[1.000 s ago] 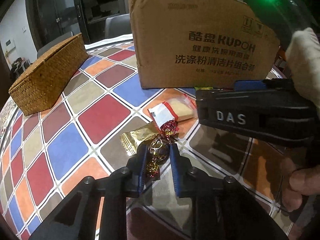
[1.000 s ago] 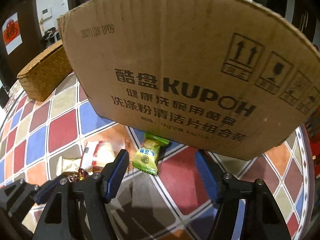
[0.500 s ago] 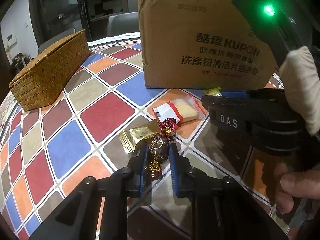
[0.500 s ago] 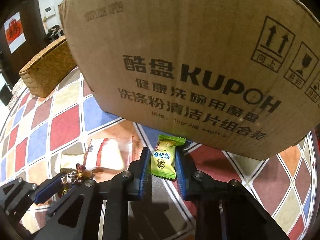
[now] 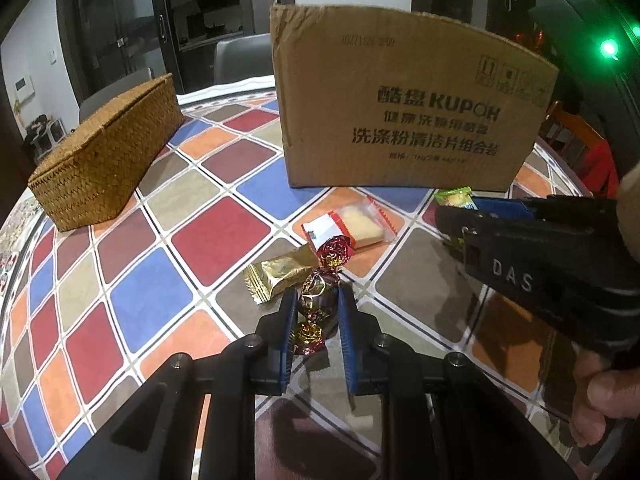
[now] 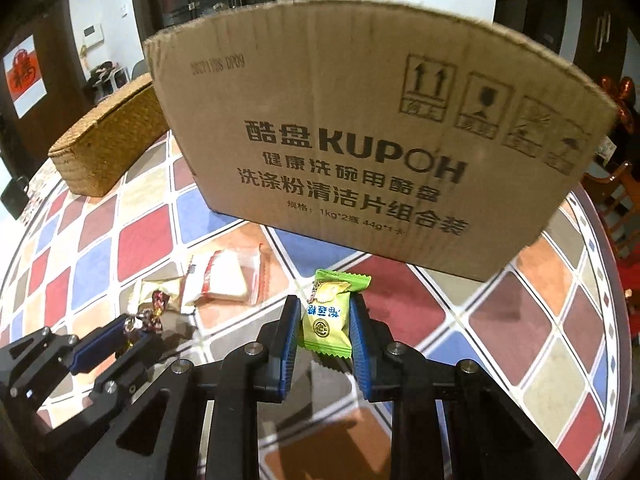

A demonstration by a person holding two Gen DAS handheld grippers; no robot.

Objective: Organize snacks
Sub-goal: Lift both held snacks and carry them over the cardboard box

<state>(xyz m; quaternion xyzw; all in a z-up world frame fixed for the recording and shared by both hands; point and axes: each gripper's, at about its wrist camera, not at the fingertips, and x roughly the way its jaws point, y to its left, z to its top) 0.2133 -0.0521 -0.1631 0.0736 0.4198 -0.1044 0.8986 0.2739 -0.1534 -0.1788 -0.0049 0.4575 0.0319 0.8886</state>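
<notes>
The left gripper (image 5: 314, 312) is clamped on a foil-wrapped candy (image 5: 316, 300) with twisted red-and-gold ends, its 2 blue-padded fingers (image 5: 286, 332) pressing the wrapper from either side just above the checkered tablecloth (image 5: 140, 300). The right gripper (image 6: 325, 324) is clamped on a green candy packet (image 6: 327, 314), which stands upright between its pads, the crimped top edge poking out beyond the fingertips. In the left wrist view the right gripper reaches in from the right side, a bare hand (image 5: 600, 400) wrapped around its handle. 2 more snacks lie on the cloth between the grippers and the box: a gold foil packet (image 5: 276, 274) just beside the held candy, and a clear packet with a red-and-white end (image 5: 348, 228) holding a pale bar, a little farther toward the cardboard box (image 5: 400, 112). The box stands upright on the table with its printed face toward both cameras. A lidded woven basket (image 5: 108, 152) sits well apart on the left side of the table.
</notes>
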